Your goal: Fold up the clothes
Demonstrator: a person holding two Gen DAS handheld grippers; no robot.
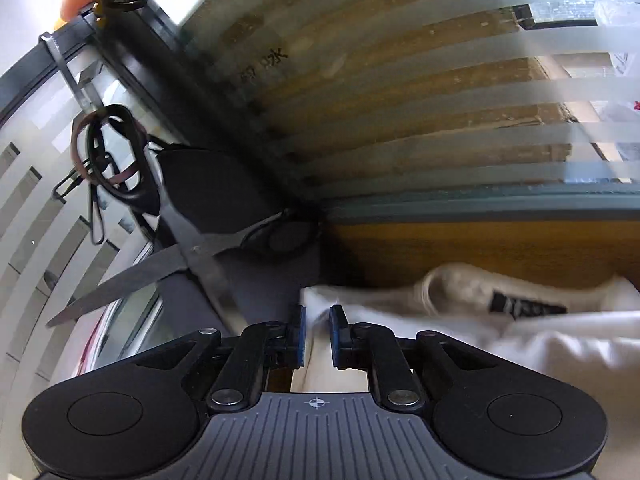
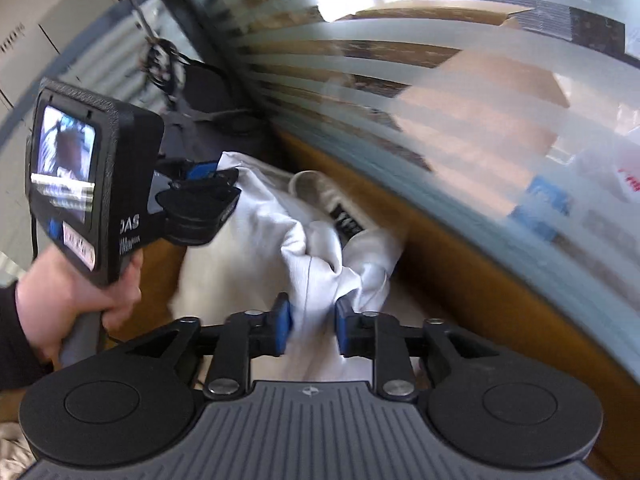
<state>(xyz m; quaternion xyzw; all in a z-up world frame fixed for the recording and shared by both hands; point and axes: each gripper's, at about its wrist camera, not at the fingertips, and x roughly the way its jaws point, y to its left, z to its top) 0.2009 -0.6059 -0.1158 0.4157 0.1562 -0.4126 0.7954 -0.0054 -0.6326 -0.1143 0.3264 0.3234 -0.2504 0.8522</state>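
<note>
My left tongs and right tongs each pinch the white shirt, I think, near the surface's back edge.

Looks like an office: frosted-stripe glass partition ahead of the tongs, scissors hung left, lockers far left.

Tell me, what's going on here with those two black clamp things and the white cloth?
A person is folding a white garment on a wooden table, with a handheld gripper in each hand. The left gripper has pinched one edge of the fabric, and the right gripper is closed on a bunched part. The person's left hand shows on its handle. The garment is still crumpled, collar up, with no tidy fold yet. Scissors hang nearby.
</note>
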